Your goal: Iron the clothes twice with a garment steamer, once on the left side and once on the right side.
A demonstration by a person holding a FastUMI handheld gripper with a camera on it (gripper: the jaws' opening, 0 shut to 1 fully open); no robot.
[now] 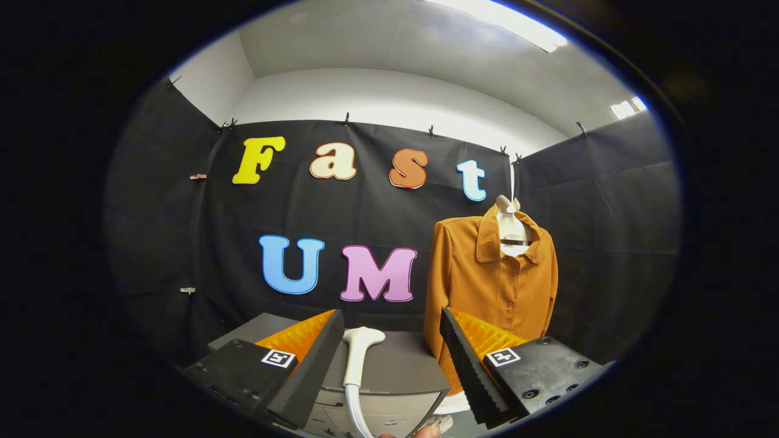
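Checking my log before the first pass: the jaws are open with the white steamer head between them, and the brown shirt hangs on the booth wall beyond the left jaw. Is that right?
One thing is off: the brown button-up shirt hangs beyond the right jaw, not the left. The gripper view shows it. The gripper is open, and the white steamer head stands between the jaws.

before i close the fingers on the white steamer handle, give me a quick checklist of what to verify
1. Gripper open: ok, the jaws stand wide apart with nothing pressed between them.
2. White plastic steamer handle between the fingers: ok, it stands upright in the gap, nearer the left finger.
3. Handle centred in the gap: not ok, it sits off toward the left finger.
4. White hose free below the handle: cannot tell, it runs down out of sight.
5. Orange-brown button shirt hung and ready: ok, it hangs on a white hanger beyond the right finger.
6. Grey cabinet behind the handle: ok, nothing else on its visible top.
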